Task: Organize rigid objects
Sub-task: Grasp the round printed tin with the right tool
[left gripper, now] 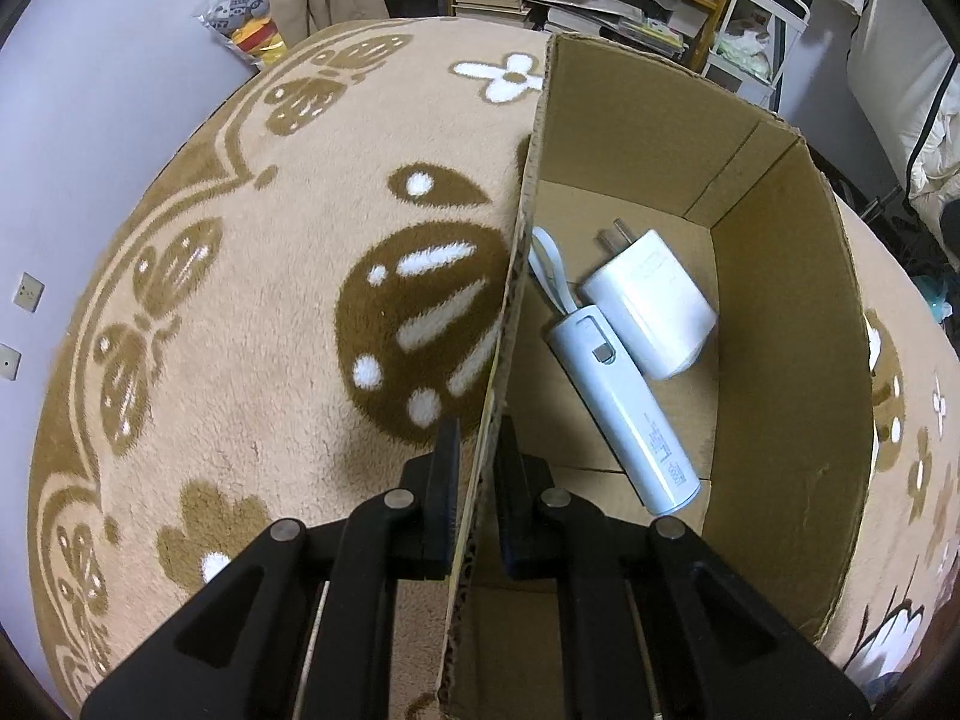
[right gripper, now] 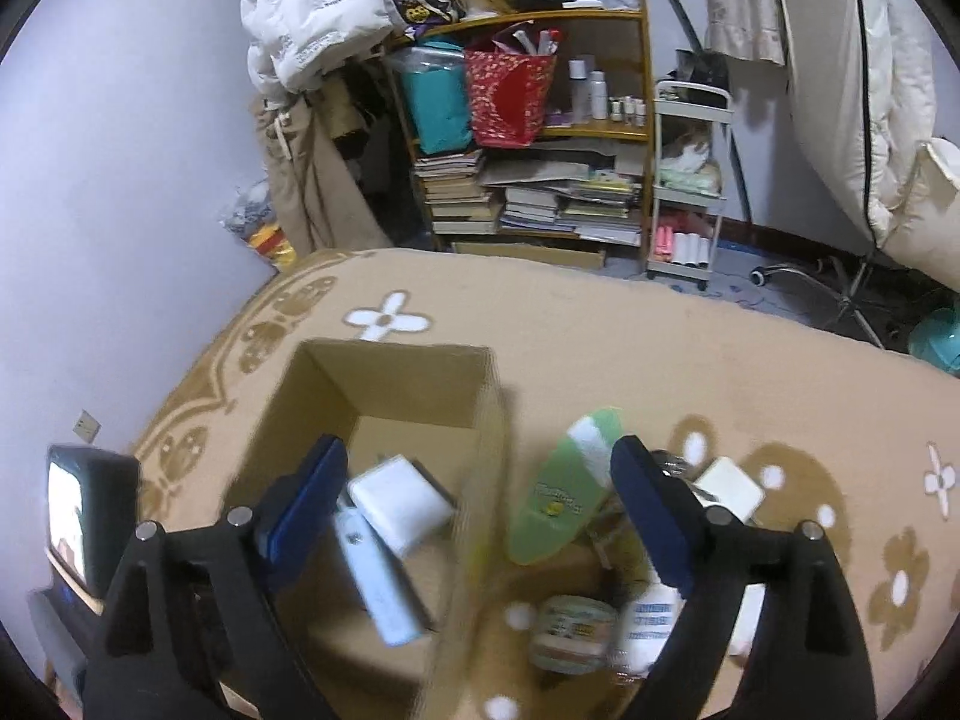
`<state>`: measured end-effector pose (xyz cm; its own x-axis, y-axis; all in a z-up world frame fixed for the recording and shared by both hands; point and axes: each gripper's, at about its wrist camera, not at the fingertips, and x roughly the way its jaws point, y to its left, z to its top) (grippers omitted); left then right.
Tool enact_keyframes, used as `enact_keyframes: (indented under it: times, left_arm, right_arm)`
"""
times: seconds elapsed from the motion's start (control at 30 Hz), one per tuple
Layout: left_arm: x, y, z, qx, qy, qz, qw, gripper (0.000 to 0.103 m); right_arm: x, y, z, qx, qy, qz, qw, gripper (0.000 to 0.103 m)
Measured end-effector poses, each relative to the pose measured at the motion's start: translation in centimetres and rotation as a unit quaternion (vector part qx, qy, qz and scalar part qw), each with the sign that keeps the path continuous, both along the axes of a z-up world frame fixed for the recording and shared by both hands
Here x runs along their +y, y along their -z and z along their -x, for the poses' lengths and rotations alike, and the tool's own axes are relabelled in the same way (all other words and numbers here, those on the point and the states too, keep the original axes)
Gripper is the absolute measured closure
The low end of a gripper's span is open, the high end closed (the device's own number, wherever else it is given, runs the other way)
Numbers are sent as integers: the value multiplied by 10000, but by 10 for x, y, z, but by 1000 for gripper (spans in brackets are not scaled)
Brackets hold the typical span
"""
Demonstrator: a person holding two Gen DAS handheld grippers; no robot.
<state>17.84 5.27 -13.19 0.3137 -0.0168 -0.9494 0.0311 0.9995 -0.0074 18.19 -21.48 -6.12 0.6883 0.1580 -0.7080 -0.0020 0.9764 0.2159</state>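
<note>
An open cardboard box stands on a beige patterned rug. Inside lie a white wall charger and a pale blue power bank with a white loop cord. My left gripper is shut on the box's left wall, one finger outside, one inside. In the right wrist view the box sits below, holding the charger and power bank. My right gripper is open and empty above the box's right wall. Right of the box lie a green tube, a round tin and a white bottle.
A white square item lies by the pile on the rug. A bookshelf with books and bags stands behind, a white cart beside it. A small screen device is at the left. A wall runs along the left.
</note>
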Motion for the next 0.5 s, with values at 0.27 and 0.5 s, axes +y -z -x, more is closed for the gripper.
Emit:
enact_keyframes:
  times: [0.27, 0.5]
  left_arm:
    - [1, -2, 0, 17, -35, 60, 10000, 93]
    - [3, -1, 1, 19, -59, 96, 9999, 92]
  right_arm:
    - [-31, 20, 11, 201, 234, -67, 9995, 8]
    - [-35, 44, 23, 374, 263, 14, 9990, 9]
